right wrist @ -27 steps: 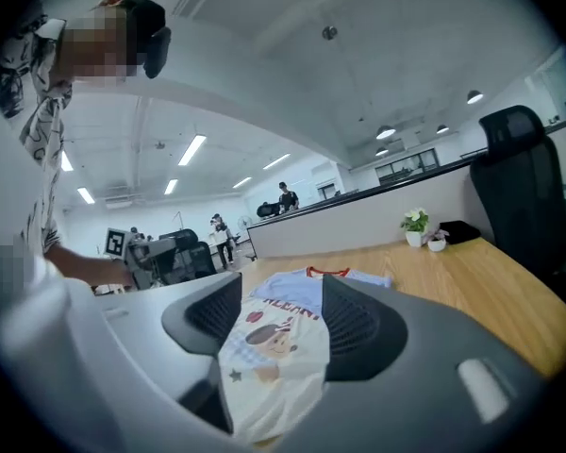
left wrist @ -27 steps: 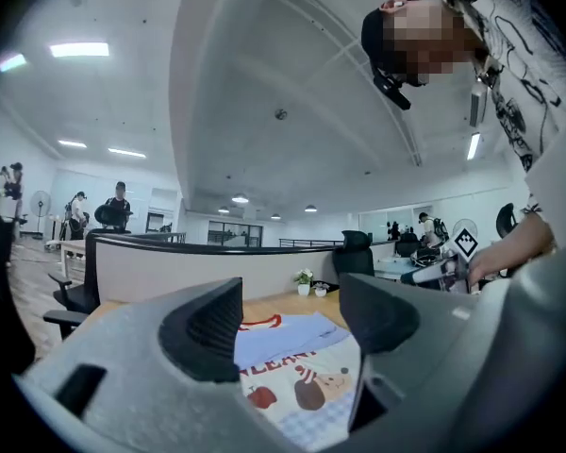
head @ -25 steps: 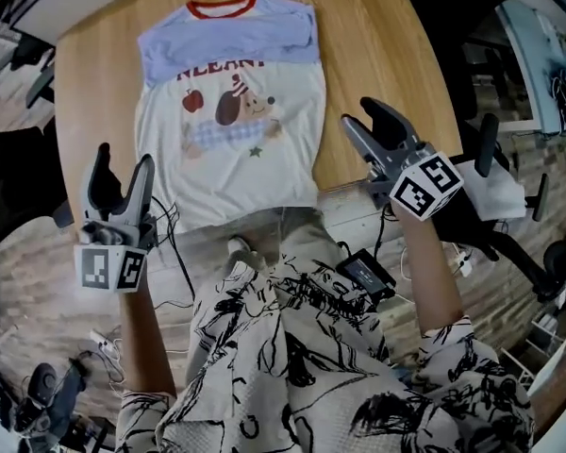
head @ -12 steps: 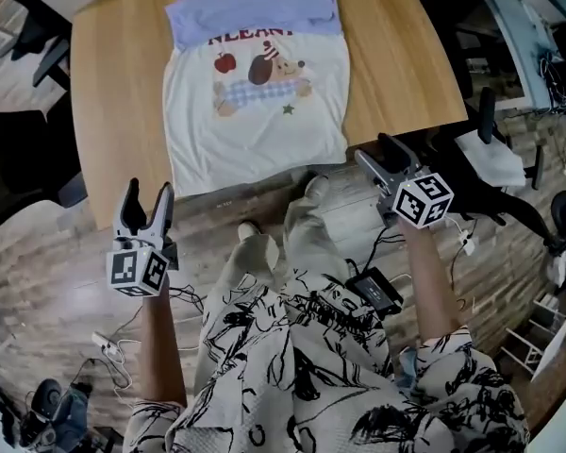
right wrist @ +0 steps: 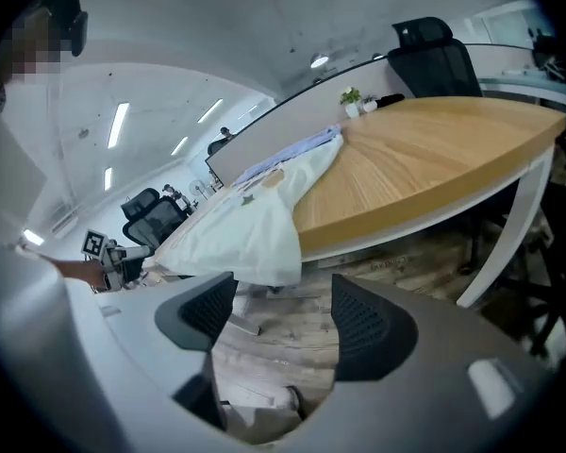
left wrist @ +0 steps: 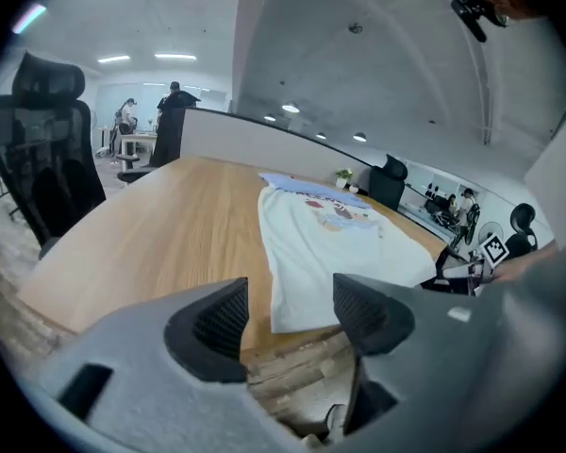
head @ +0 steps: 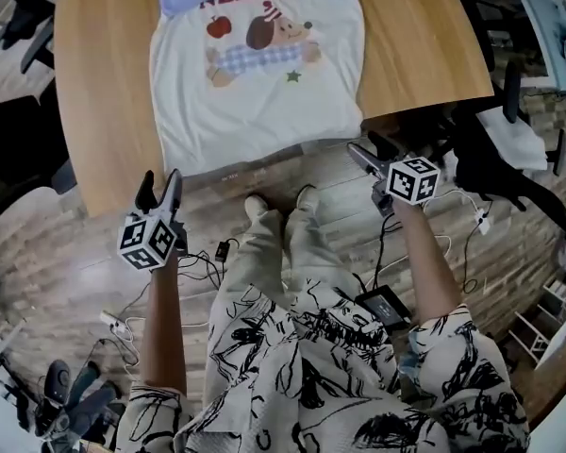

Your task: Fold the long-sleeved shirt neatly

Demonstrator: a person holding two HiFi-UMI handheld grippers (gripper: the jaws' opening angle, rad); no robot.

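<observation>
Left gripper [head: 160, 182] hung off the table [head: 94, 83] edge, jaws half apart, just narrowing, empty. Right gripper [head: 363, 147] was just widening, empty too. The shirt [head: 264, 102] lay flat.

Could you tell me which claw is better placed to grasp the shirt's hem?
Probably left. Left claw, just closing, and right claw, just opening, hang empty short of the table. The hem corner of the shirt lines up between the left jaws; the right ones frame floor.

Shirt [right wrist: 253, 226] over table [right wrist: 434, 154] edge
</observation>
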